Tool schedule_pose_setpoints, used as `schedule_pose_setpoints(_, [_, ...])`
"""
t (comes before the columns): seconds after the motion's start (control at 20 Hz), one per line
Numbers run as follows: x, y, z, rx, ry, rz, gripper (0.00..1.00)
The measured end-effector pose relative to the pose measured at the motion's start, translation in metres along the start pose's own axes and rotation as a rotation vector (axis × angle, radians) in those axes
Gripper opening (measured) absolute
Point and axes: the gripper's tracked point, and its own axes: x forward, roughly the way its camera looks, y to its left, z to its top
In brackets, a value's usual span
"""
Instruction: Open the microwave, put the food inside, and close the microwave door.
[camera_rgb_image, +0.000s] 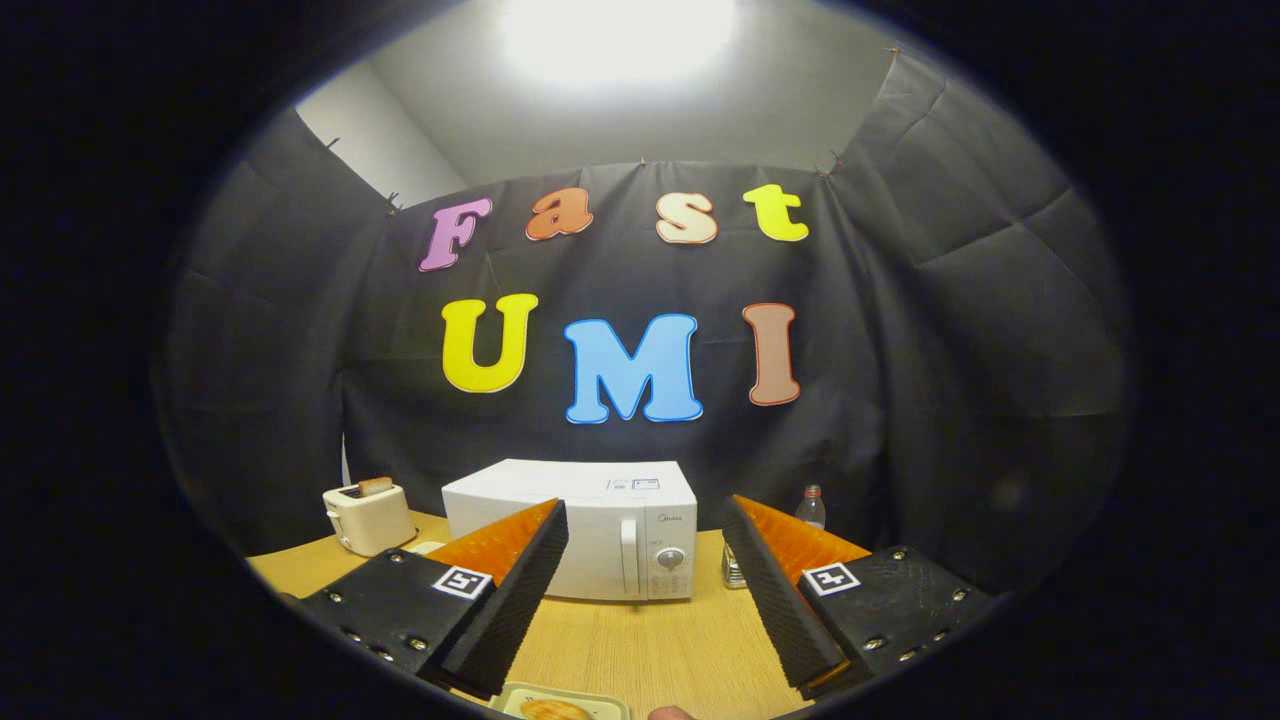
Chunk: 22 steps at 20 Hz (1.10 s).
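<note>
A white microwave (590, 535) stands on the wooden table (640, 640) beyond my fingers, its door shut, with a vertical handle (629, 558) and a dial on its right side. A pale plate (560, 703) holding a golden piece of food (553, 711) lies close below, between the bases of my fingers. My gripper (645, 520) hovers above the table, open, with nothing between its fingers.
A cream toaster (368, 517) with a slice of bread in it sits left of the microwave. A clear plastic bottle (808, 512) stands right of it, partly behind my right finger. A fingertip (670, 713) of a person shows beside the plate.
</note>
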Motion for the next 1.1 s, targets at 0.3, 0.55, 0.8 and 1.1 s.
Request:
schedule_pose_setpoints(0.3, [0.035,-0.003,-0.006,0.018,-0.005,0.006,0.97])
schedule_pose_setpoints(0.55, [0.079,-0.005,-0.025,-0.002,0.014,0.011,0.97])
schedule_pose_setpoints(0.8, [0.127,0.004,-0.056,-0.005,0.061,0.026,0.98])
schedule_pose_setpoints(1.1, [0.178,0.014,-0.098,-0.005,0.129,0.043,0.98])
